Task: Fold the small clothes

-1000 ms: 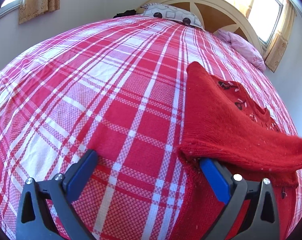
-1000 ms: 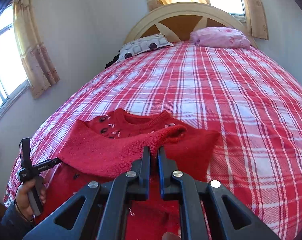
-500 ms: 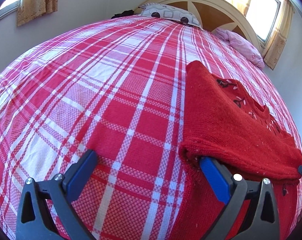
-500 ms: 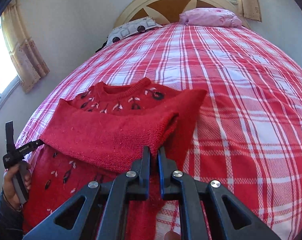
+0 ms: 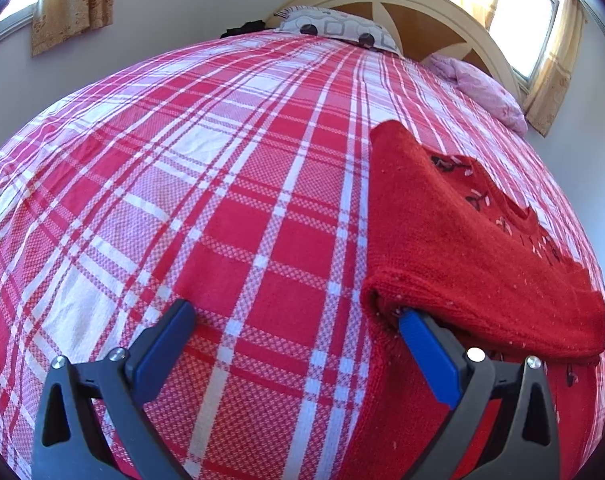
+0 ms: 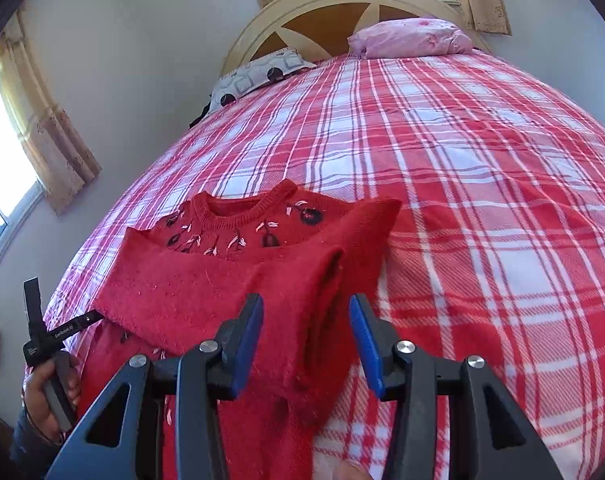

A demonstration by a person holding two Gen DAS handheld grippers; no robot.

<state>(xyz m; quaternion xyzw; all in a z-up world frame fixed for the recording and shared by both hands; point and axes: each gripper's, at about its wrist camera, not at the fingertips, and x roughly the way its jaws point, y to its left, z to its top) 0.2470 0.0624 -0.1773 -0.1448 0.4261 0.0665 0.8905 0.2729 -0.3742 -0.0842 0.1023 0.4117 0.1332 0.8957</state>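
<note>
A small red knit sweater (image 6: 222,288) with dark embroidered flowers lies on the plaid bed, its sleeves folded across the chest. In the right wrist view my right gripper (image 6: 306,332) is open, its blue pads on either side of the sleeve cuff (image 6: 322,320), which lies loose on the sweater. In the left wrist view my left gripper (image 5: 294,344) is open wide at the sweater's (image 5: 462,240) left edge; its right pad (image 5: 426,356) sits under the folded sleeve, its left pad (image 5: 162,348) over the bedsheet. The left gripper also shows in the right wrist view (image 6: 46,340), held by a hand.
The red and white plaid bedsheet (image 5: 222,180) covers the whole bed. A patterned pillow (image 6: 258,76) and a pink pillow (image 6: 410,38) lie against the wooden headboard (image 6: 326,20). Curtained windows and walls stand on both sides.
My right gripper carried the sleeve down across the sweater, then opened and let it go. The left gripper stayed in place, open.
</note>
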